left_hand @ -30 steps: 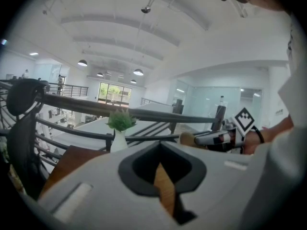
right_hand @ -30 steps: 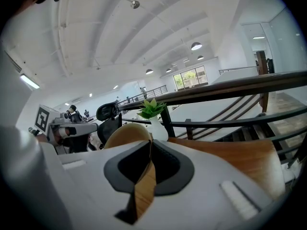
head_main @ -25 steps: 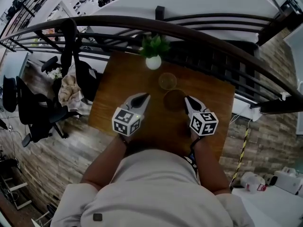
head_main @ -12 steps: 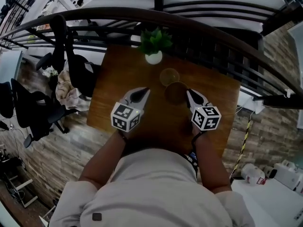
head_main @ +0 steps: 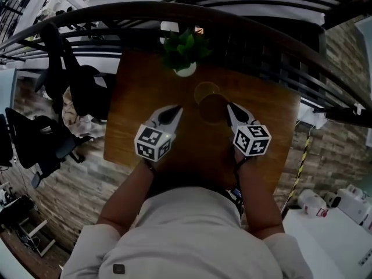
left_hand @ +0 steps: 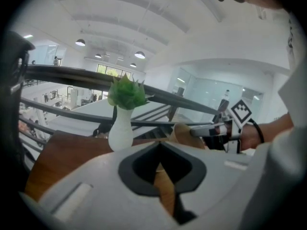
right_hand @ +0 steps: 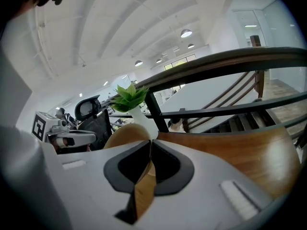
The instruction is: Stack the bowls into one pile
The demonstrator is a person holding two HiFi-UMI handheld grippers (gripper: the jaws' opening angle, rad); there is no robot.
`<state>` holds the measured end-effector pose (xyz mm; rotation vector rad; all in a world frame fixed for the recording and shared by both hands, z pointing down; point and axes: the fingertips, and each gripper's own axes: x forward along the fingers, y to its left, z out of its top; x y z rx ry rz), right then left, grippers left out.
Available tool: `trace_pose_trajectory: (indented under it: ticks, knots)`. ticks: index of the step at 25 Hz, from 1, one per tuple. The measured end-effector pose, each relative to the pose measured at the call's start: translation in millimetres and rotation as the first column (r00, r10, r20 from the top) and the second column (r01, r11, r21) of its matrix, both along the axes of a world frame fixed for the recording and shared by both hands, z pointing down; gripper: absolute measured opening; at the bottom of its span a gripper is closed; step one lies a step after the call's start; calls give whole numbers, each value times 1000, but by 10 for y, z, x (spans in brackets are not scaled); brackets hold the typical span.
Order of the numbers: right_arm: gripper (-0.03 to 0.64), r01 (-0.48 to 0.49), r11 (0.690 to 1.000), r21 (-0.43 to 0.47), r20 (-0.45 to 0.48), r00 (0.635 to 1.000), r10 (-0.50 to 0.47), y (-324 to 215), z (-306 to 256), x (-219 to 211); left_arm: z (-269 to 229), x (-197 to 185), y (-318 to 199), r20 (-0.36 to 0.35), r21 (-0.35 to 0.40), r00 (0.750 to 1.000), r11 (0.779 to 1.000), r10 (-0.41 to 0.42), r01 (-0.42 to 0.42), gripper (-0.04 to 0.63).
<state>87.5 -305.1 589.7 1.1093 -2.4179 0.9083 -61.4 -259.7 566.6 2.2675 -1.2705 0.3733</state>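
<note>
Two wooden bowls are on the brown table. One bowl sits near the plant. The other bowl overlaps its near edge, and my right gripper is shut on its thin rim. The left gripper view shows that held bowl tilted, with the right gripper's finger on it. My left gripper hangs over bare table left of the bowls. Its jaws meet at the tips with nothing in them.
A green plant in a white vase stands at the table's far edge, just behind the bowls. A dark curved railing runs beyond the table. Office chairs stand on the floor to the left.
Both grippers have moved forward and down over the table. The bowl in my right gripper has come closer to the bowl by the plant.
</note>
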Motion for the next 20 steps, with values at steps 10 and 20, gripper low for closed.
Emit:
trace_pose_trajectory:
  ticks: [10,20]
  knots:
    - [21,-15,997,-72,-15,1000,14,-393,530,-90,499,9,-406,-11,-68,1000,997,28,-29,5]
    - [21,-17,994,-106,-20,1000,15,-564,850,-173,735,29,-644,-17,-83,999,995,46,-47,5]
